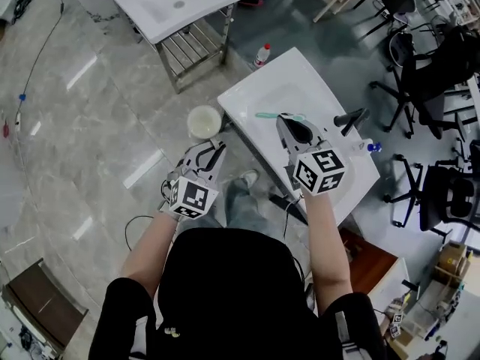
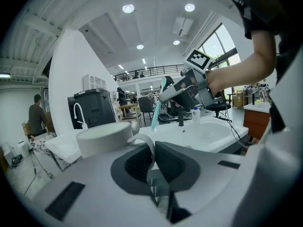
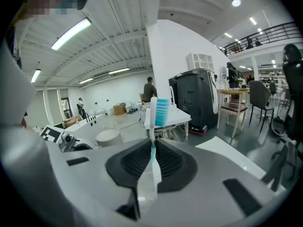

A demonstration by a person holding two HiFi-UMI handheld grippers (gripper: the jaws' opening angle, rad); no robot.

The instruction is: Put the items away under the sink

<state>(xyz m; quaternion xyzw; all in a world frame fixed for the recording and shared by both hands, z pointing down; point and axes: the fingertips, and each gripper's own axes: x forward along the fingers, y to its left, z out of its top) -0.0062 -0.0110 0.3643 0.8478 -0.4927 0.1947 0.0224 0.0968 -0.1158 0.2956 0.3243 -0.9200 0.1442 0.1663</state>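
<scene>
My left gripper [image 1: 212, 150] is pinched shut on the handle of the white cup [image 1: 204, 121], held just off the sink's [image 1: 330, 88] left edge (from overhead I see only the cup's pale inside). My right gripper [image 1: 289, 120] is clamped on the toothbrush [image 1: 266, 115], which lies crosswise in the jaws over the sink's basin.

White sink table [image 1: 307, 77] on glossy grey tiled floor [image 1: 90, 126]. Black faucet [image 1: 351, 118], blue-capped bottle [image 1: 370, 148] at table's right edge. Red-capped bottle [image 1: 261, 55] on floor.
</scene>
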